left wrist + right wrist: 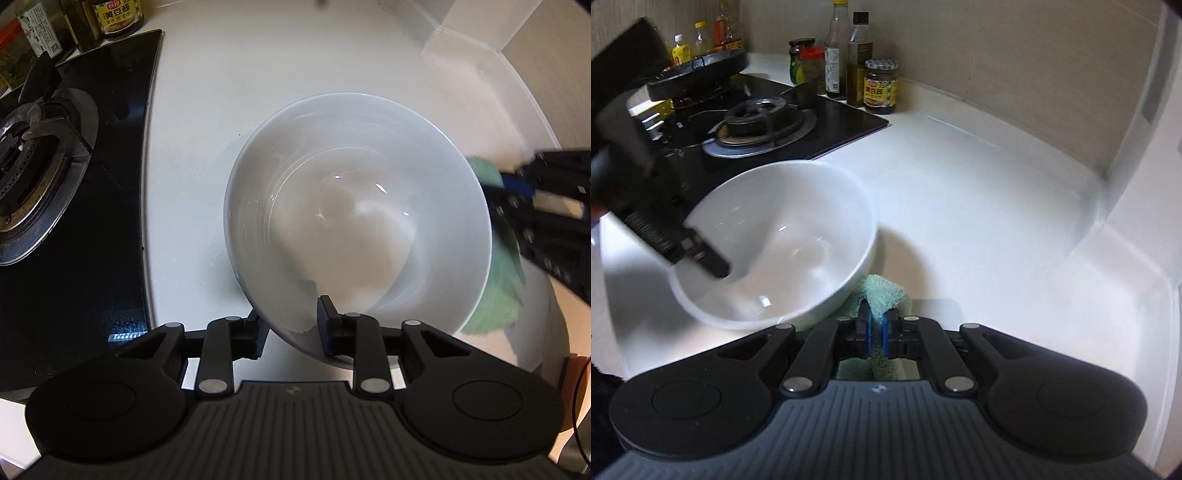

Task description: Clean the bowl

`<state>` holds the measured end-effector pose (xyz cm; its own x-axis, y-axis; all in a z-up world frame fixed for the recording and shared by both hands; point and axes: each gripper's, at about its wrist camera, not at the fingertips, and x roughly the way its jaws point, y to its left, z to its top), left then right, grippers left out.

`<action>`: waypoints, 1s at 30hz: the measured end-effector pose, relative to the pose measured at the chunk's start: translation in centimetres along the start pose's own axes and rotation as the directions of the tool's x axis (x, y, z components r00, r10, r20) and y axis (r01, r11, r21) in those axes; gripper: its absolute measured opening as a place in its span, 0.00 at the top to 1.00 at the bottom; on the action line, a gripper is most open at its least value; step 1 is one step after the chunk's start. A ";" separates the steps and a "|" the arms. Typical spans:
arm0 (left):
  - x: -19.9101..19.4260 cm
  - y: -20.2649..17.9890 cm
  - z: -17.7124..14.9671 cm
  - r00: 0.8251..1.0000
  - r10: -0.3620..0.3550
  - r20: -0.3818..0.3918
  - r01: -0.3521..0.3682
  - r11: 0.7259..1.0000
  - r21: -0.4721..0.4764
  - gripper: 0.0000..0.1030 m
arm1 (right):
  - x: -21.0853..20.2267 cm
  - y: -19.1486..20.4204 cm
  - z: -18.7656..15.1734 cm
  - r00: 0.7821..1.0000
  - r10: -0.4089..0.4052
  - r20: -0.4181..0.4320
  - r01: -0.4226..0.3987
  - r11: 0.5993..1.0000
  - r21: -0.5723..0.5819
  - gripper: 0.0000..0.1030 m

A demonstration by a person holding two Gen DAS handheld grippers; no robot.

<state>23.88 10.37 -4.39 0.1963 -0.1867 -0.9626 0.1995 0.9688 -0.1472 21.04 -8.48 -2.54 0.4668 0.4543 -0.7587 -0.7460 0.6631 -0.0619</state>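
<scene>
White bowl (354,229) is sitting on the white countertop (207,92), filling the centre of the left wrist view and the left-centre of the right wrist view (775,243). Interior is looking glossy, with small light glints; image there is blurred.

Left gripper (291,325) is pointing steeply down at the bottom centre of its frame. Its jaws are standing spread, straddling the bowl's near rim: one finger is sitting outside the wall, the other inside. A gap is showing beside the rim; the pads are not clamping it. In the right wrist view this gripper (713,264) is coming in from the upper left, its tip over the bowl's left rim.

Right gripper (875,332) is sitting at the bottom centre of its frame, its blue pads (884,334) pressed together and pinching a green cloth (882,291). The cloth is bunching just beside the bowl's outer wall, at lower right of the bowl. In the left wrist view the cloth (506,273) and the right gripper (517,181) are showing at the right edge, outside the bowl.

Gas hob (764,122) is lying at upper left, with bottles and jars (881,86) lining the wall behind it.
</scene>
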 end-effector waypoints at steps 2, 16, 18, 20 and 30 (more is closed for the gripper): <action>-0.1 0.1 0.2 1.000 0.004 0.000 -0.004 1.000 0.018 0.69 | 0.8 -0.7 1.0 1.000 -0.003 0.003 0.003 1.000 -0.016 0.97; 0.3 2.1 3.1 1.000 0.014 -0.003 -0.013 0.984 0.177 0.70 | 5.2 1.9 9.2 0.981 0.171 0.094 -0.128 0.925 -0.357 0.96; 0.2 2.4 3.6 1.000 0.014 0.006 -0.015 0.977 0.212 0.70 | 5.0 3.3 9.6 0.958 0.268 0.099 -0.195 0.867 -0.458 0.96; 0.2 2.7 4.0 1.000 0.010 0.016 -0.013 0.970 0.243 0.70 | 5.0 4.4 9.6 0.946 0.318 0.067 -0.238 0.819 -0.522 0.96; 0.0 5.0 4.2 0.997 0.035 0.063 -0.044 0.987 0.153 0.71 | 4.8 4.2 7.5 0.998 0.061 0.020 -0.038 0.821 -0.569 0.96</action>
<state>28.91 14.50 -4.14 0.2630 -0.1627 -0.9510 0.3351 0.9397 -0.0681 23.74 0.93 -1.62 0.4302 0.5057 -0.7478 -0.9009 0.1883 -0.3910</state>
